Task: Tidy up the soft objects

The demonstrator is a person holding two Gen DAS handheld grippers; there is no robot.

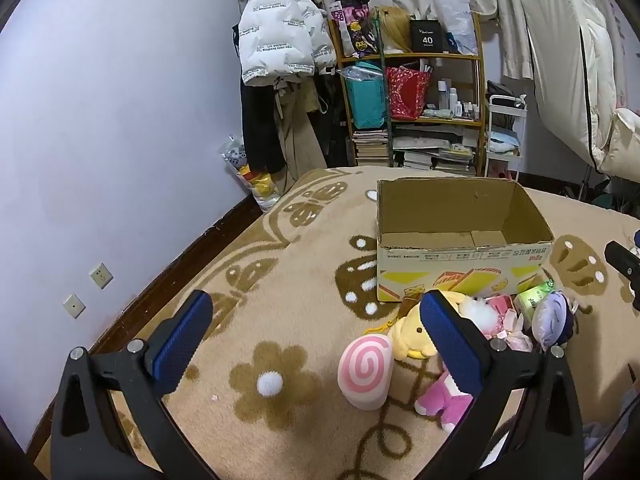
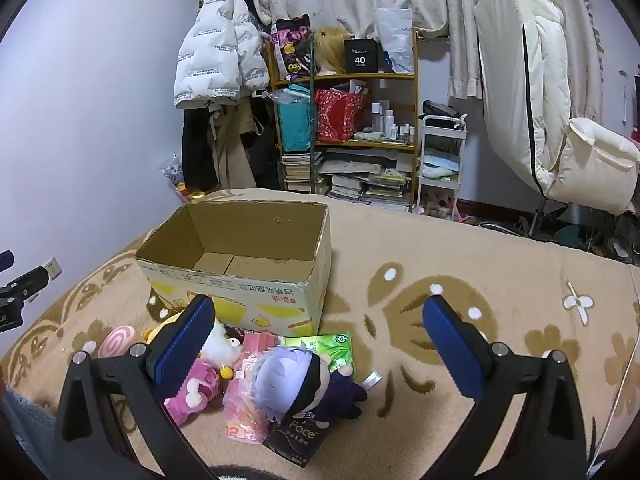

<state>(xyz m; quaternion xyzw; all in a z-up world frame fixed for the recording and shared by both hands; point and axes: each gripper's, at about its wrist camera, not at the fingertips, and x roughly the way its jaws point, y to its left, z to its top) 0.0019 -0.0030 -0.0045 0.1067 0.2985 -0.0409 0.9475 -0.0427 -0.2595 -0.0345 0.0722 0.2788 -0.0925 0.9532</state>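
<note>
An open cardboard box stands empty on the patterned blanket; it also shows in the right wrist view. In front of it lies a heap of soft toys: a pink swirl cushion, a yellow plush, a pink plush, and a doll with pale purple hair on tissue packs. My left gripper is open and empty, above the blanket left of the heap. My right gripper is open and empty, hovering above the purple-haired doll.
A green tissue pack and a black pack lie under the doll. A shelf full of books and bags, hanging coats and a white cart stand behind the bed. A wall runs along the left.
</note>
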